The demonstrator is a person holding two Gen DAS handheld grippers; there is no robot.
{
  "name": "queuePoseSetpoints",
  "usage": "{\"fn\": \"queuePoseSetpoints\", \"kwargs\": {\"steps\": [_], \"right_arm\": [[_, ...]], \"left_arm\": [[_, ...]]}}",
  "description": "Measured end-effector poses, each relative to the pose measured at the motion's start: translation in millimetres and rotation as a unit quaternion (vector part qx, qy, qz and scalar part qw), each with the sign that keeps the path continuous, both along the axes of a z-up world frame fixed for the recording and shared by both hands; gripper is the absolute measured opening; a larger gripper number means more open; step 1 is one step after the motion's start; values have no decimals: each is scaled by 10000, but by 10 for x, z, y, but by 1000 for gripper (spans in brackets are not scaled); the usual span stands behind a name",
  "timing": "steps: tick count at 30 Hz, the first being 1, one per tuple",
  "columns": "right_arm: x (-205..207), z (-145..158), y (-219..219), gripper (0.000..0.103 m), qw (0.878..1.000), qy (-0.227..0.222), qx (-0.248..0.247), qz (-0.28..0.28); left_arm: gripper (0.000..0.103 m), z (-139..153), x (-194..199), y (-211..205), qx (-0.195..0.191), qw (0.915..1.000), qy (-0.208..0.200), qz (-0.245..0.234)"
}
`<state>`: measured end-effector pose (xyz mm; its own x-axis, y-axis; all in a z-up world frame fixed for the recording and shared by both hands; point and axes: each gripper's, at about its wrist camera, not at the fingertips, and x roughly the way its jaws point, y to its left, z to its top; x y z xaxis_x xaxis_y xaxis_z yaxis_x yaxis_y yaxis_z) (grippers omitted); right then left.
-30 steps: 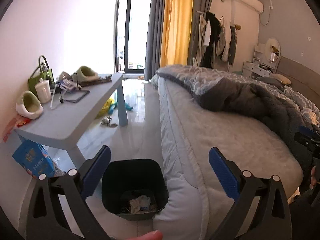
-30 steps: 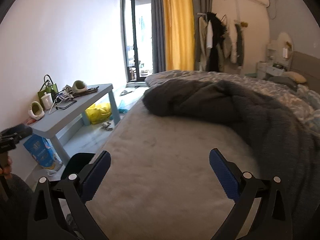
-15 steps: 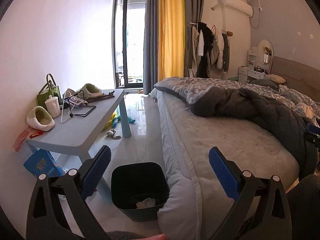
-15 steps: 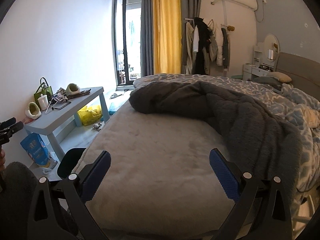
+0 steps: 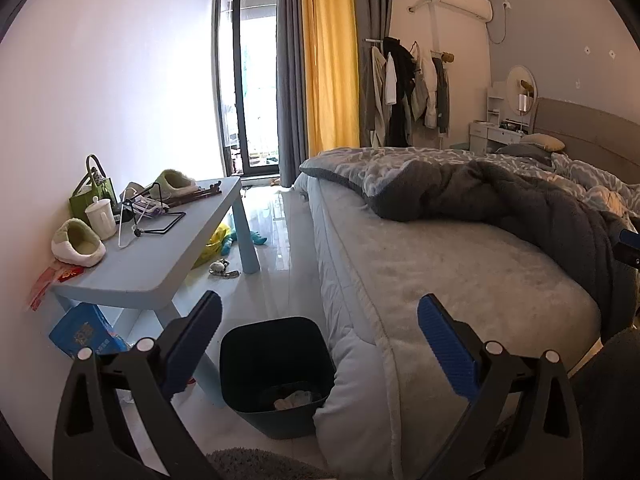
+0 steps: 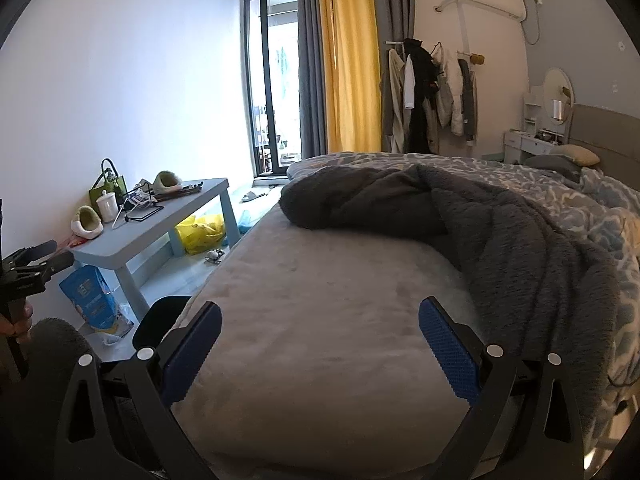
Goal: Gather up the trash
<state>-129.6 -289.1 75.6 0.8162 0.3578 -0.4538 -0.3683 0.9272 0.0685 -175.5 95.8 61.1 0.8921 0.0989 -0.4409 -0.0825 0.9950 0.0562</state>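
Both tongs, left (image 5: 318, 344) and right (image 6: 319, 346), are wide open and hold nothing. The black bin (image 5: 276, 372) sits on the floor between the bench (image 5: 160, 256) and the bed (image 5: 460, 280), with crumpled paper (image 5: 294, 400) inside. That looks light and soft; pinch its middle gently.

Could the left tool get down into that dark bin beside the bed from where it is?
Probably yes. The left tool is open and holds nothing, and the bin stands just below it with its top uncovered, between the bed and the table leg. Nothing lies across the opening.
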Motion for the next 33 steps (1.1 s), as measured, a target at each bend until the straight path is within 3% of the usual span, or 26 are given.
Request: {"fn": "queuePoseSetpoints", "kwargs": {"steps": [7, 33], "right_arm": [[-2, 4, 52, 100, 9999, -1, 24, 110], [0, 3, 40, 100, 9999, 23, 93, 121]], "left_arm": [[100, -11, 15, 90, -251, 9996, 74, 103], [100, -24, 27, 80, -291, 9994, 132, 101]]}}
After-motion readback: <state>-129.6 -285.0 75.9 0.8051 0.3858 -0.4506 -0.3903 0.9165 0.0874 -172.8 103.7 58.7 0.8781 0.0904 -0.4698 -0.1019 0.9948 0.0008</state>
